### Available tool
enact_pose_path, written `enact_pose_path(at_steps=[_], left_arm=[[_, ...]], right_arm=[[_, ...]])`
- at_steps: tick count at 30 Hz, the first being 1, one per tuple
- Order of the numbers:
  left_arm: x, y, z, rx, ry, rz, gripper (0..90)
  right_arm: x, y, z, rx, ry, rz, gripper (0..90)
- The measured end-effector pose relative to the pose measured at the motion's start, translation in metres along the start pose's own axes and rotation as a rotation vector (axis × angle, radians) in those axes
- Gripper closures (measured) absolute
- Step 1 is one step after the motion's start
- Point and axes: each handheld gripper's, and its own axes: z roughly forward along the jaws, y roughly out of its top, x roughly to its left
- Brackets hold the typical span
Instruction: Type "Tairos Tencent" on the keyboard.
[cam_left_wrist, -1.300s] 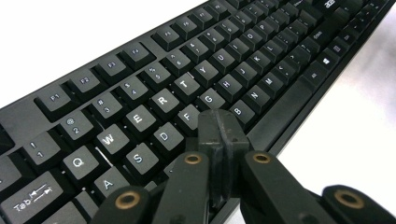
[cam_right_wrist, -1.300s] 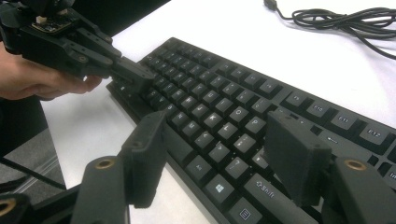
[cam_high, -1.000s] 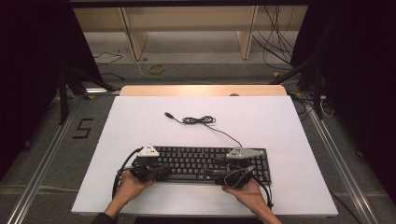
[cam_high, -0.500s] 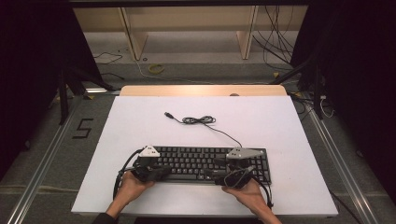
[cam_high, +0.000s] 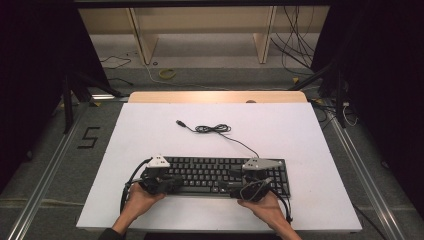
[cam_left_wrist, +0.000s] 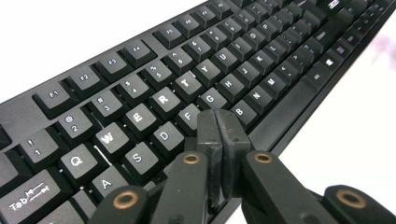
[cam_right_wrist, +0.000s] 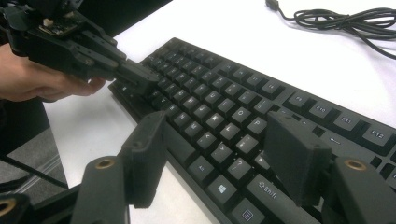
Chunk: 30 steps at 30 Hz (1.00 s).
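Keyboard (cam_high: 215, 175) hugs table's near edge; left tool (cam_left_wrist: 219, 135) pressed together, right tool (cam_right_wrist: 219, 163) spread.

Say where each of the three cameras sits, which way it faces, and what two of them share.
High view: above the near table edge, facing forward and down on the keyboard; both forearms, left gripper and right gripper show.
Left gripper view: rides the left gripper, facing along its shut jaws over the letter keys.
Right gripper view: rides the right gripper, facing across the keyboard between open jaws; the left hand shows.
Shared: high and right gripper views both show the coiled cable.
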Motion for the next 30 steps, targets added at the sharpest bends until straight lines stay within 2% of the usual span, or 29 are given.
enact_pose_path(at_steps=[3, 9, 10, 13, 14, 16, 23, 30], left_arm=[[0.0, 0.001, -0.002, -0.01, -0.004, -0.002, 85.8], [0.0, 0.001, -0.004, -0.037, -0.016, -0.018, 74.6], [0.0, 0.001, -0.006, -0.051, -0.028, -0.018, 73.3], [0.0, 0.0, -0.007, -0.063, -0.03, -0.03, 63.0], [0.0, 0.001, -0.008, -0.065, -0.028, -0.033, 63.0], [0.002, 0.0, -0.009, -0.085, -0.033, -0.057, 55.4], [0.007, 0.0, -0.015, -0.133, -0.018, -0.109, 42.8], [0.012, 0.004, -0.018, -0.153, 0.003, -0.132, 35.4]], right_arm=[[0.0, 0.0, 0.001, 0.001, 0.002, -0.003, 40.0], [0.0, 0.0, 0.002, 0.003, 0.002, 0.0, 39.4], [0.0, 0.001, 0.002, 0.003, 0.003, 0.001, 39.3], [0.0, 0.001, 0.003, 0.005, 0.002, 0.0, 39.1], [0.0, 0.001, 0.003, 0.007, 0.002, 0.002, 39.0], [0.001, 0.002, 0.005, 0.013, 0.004, 0.005, 38.4], [0.003, 0.004, 0.012, 0.028, 0.013, 0.0, 37.3], [0.006, 0.004, 0.016, 0.037, 0.02, -0.008, 35.9]])
